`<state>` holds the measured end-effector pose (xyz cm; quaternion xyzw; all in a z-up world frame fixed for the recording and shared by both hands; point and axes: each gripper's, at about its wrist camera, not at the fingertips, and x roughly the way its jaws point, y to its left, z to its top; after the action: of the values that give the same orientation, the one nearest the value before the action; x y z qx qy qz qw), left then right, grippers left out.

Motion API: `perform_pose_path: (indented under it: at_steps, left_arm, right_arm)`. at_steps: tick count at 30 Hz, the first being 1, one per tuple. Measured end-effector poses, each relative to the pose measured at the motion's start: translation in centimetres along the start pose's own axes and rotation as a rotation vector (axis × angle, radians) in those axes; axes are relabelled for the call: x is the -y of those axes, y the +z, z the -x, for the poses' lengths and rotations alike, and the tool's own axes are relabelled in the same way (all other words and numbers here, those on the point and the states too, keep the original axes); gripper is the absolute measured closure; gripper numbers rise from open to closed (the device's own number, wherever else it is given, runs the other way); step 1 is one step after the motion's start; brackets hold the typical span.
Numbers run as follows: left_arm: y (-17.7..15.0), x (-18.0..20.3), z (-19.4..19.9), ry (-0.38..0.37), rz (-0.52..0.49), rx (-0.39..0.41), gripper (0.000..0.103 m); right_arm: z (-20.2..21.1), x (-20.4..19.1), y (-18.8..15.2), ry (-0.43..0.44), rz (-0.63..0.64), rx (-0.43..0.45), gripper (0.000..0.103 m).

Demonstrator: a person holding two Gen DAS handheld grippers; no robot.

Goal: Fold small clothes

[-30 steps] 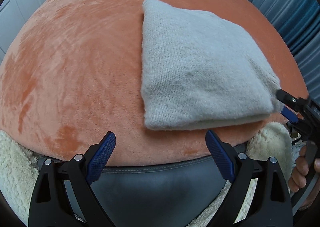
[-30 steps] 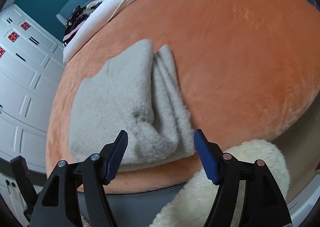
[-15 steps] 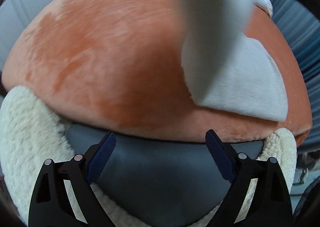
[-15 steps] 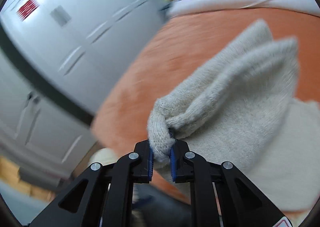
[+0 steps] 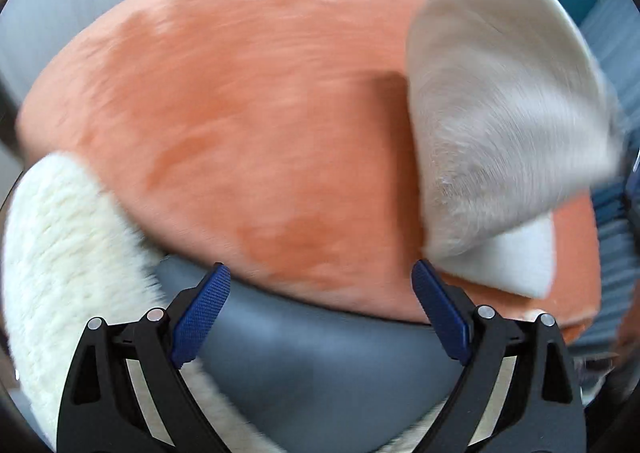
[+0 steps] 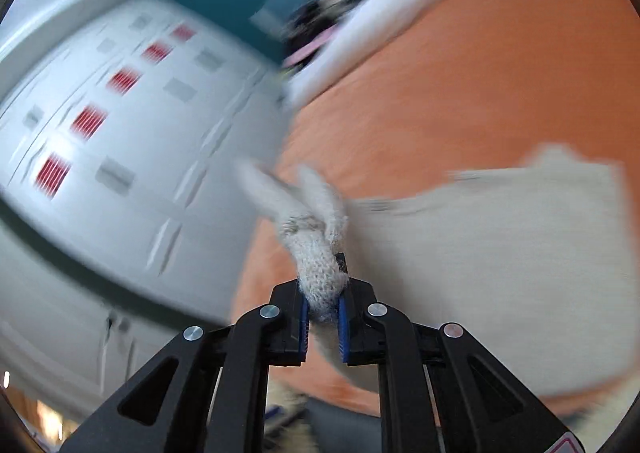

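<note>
A small grey knitted garment (image 5: 504, 125) hangs lifted above the orange plush bed cover (image 5: 256, 113), blurred by motion; one white corner of it still lies on the cover at the lower right. My right gripper (image 6: 323, 313) is shut on a bunched edge of the grey garment (image 6: 318, 265), and the rest of the cloth trails off to the right. My left gripper (image 5: 320, 313) is open with nothing between its blue pads (image 5: 202, 313). It hovers over the bed's grey front edge (image 5: 320, 349), left of the garment.
A cream fleece throw (image 5: 60, 273) drapes over the bed's front left corner. White wardrobe doors with red stickers (image 6: 124, 141) stand to the left of the bed. A white quilt and dark clothes (image 6: 360, 13) lie at the far end.
My right gripper shut on the garment's edge and lifted it off the cover. My left gripper slid left along the bed's front edge and rolled, staying open.
</note>
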<state>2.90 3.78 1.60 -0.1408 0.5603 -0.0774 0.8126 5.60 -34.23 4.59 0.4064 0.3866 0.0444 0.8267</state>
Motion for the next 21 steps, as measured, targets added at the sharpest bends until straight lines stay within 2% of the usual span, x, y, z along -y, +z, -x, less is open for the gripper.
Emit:
perform_pose_path:
  at_steps: [2, 4, 7, 8, 11, 14, 16, 18, 21]
  left_arm:
    - [0.5, 3.1, -1.0, -0.076, -0.034, -0.018, 0.013]
    - [0.9, 6.1, -2.7, -0.114, -0.076, -0.054, 0.013]
    - [1.5, 10.6, -4.5, -0.144, -0.132, -0.068, 0.013]
    - [1.8, 11.7, -4.8, -0.152, -0.147, -0.068, 0.013]
    - [2.5, 14.6, -5.4, -0.161, -0.157, -0.056, 0.013]
    - [2.9, 16.4, -5.7, -0.123, -0.172, -0.035, 0.013]
    - [3.2, 16.8, -6.1, -0.099, -0.172, -0.027, 0.013]
    - [3.3, 17.3, -6.0, -0.086, -0.188, -0.008, 0.013]
    - [3.1, 17.4, -5.9, -0.044, -0.237, 0.025, 0.013]
  right_arm:
    - [0.3, 7.7, -1.8, -0.169, -0.109, -0.053, 0.092]
    - [-0.8, 12.7, -4.1, -0.313, -0.152, -0.118, 0.091]
    - [0.7, 14.2, -5.5, -0.145, -0.256, -0.038, 0.09]
    - [1.1, 13.9, -5.4, -0.131, -0.253, -0.023, 0.087]
    - [1.4, 12.9, -4.9, -0.149, -0.216, -0.018, 0.082]
    - [2.0, 11.5, -4.5, -0.18, -0.162, 0.021, 0.075]
    - [2.3, 10.8, -3.8, -0.232, -0.109, 0.055, 0.07]
    - [2.8, 10.1, -2.9, -0.268, -0.073, 0.092, 0.069]
    - [3.9, 9.1, -1.4, -0.254, -0.03, 0.165, 0.069]
